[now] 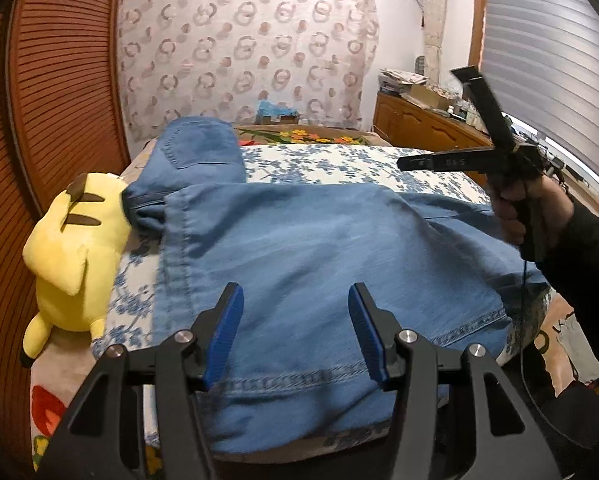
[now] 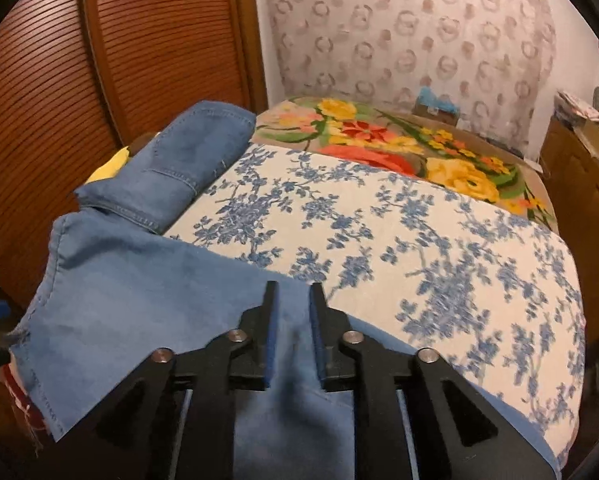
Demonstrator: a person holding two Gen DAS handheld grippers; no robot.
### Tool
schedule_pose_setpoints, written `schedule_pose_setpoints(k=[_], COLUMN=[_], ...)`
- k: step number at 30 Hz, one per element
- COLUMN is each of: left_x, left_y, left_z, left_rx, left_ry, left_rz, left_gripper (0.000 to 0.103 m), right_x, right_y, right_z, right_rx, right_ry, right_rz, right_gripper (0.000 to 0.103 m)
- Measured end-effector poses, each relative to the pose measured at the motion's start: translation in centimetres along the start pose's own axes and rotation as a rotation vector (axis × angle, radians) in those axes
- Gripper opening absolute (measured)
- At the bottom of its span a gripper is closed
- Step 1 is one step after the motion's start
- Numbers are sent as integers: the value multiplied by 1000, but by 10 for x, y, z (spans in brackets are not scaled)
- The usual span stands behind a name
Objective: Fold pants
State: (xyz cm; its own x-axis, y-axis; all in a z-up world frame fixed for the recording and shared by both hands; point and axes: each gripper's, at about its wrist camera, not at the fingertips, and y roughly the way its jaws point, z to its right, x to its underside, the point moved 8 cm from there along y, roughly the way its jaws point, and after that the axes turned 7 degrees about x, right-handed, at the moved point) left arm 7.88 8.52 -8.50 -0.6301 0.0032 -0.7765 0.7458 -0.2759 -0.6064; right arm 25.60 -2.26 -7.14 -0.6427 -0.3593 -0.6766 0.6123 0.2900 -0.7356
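Blue denim pants (image 1: 319,248) lie folded across the near part of the bed, with the waist and back pocket bunched at the far left (image 1: 199,148). My left gripper (image 1: 295,300) is open and empty, hovering just above the near hem. My right gripper (image 2: 293,292) is open with a narrow gap between the jaws and holds nothing, above the pants (image 2: 139,300). It also shows in the left wrist view (image 1: 479,136), raised above the right side of the pants.
A yellow plush toy (image 1: 75,256) lies at the bed's left edge against the wooden slatted wardrobe (image 1: 59,80). A blue-flowered cover (image 2: 419,248) and a bright floral blanket (image 2: 399,144) cover the bed. A cluttered wooden dresser (image 1: 427,120) stands at the right.
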Motion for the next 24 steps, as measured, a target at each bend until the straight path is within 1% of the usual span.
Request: schedule_pose_setpoints(k=[1,2,4,8,15,18,24], left_x=[-1,-2,-4,-8,-15,-18,-19], left_y=[3,6,12,25,42,48,64], left_z=[3,5,10,24,53,64,82], left_rx=[5,9,17,36,63,79,99], left_ry=[2,3,6,13,47,60,84], left_rz=[-3,-5,-11,-27,-48,-55,-81], left_gripper=[54,54,54,54,54,54,54], right_x=[2,5,12,29,66,80,108], right_y=[-7,-12,-27,-57,-106,-123,-140], right_z=[4,7,16,33,68,86,125], right_rx=[1,2,17,26,82,113,169], right_ry=[1,3,10,31,64,91,133], right_rz=[8,13,24,50,75,85,77], right_gripper=[18,23,30,38,44,49,51])
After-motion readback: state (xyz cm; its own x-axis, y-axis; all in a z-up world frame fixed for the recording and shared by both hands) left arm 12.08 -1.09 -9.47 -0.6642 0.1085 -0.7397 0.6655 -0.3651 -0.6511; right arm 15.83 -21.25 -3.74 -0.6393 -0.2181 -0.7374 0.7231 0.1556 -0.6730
